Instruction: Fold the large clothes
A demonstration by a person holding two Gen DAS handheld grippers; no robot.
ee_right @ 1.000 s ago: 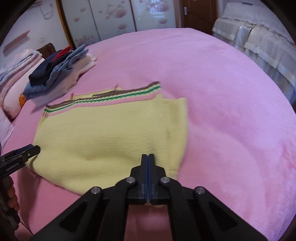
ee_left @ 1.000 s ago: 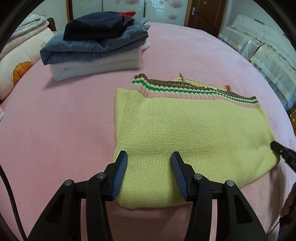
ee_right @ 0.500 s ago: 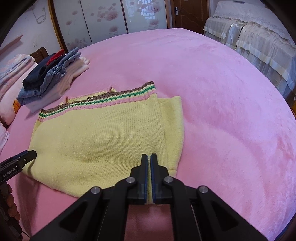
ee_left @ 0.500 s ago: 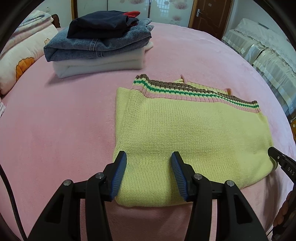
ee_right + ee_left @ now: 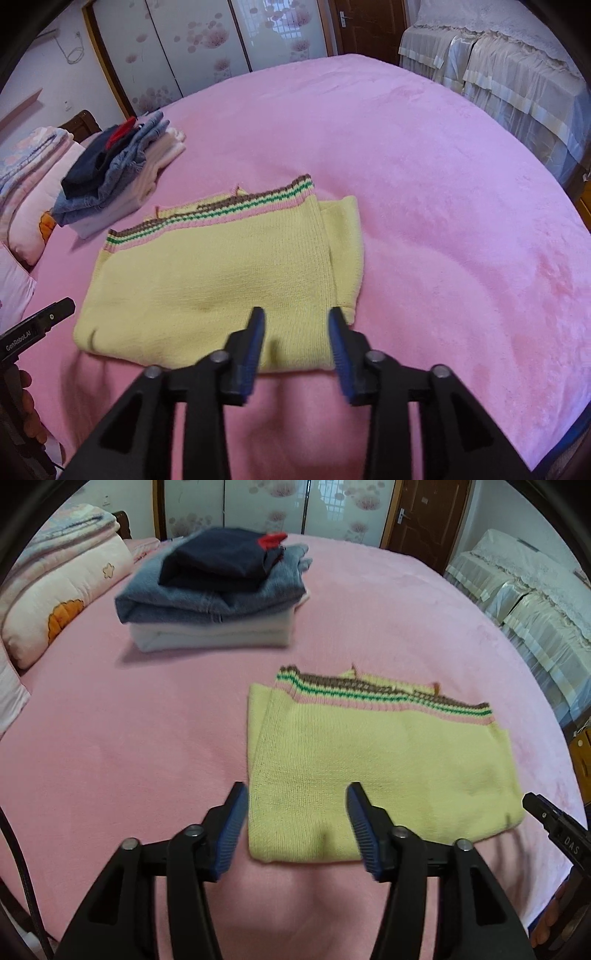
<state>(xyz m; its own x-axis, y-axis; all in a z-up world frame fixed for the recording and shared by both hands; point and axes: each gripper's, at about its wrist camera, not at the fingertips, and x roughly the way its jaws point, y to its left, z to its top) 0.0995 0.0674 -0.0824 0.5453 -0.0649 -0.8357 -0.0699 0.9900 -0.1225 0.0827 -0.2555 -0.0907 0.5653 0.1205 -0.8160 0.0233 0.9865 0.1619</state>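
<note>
The yellow sweater (image 5: 373, 771) lies on the pink bed (image 5: 129, 738), already folded into a flat rectangle. Its striped hem (image 5: 384, 696) is on the far side, and its near edge lies just in front of both grippers. One narrow side panel (image 5: 347, 251) shows at the right edge, tucked under the top layer. A stack of folded clothes (image 5: 218, 594) stands well apart, further back near the pillow (image 5: 48, 616). I judge that this garment is almost finished; what remains is perhaps one more fold to make it smaller, or moving it to the stack.

The left gripper (image 5: 297, 825) hovers above the near left corner of the sweater and points down at a slant. Its fingers (image 5: 231, 830) have just been opening and now stand wide; the knit below shows in the gap between them, but the pads do not press it. The right gripper (image 5: 295, 345) hovers over the near right corner, also tilted downward. Its fingers (image 5: 341, 350) have just been opening too, to a moderate gap, and they hold nothing. Both grippers appear lifted off the fabric.
</note>
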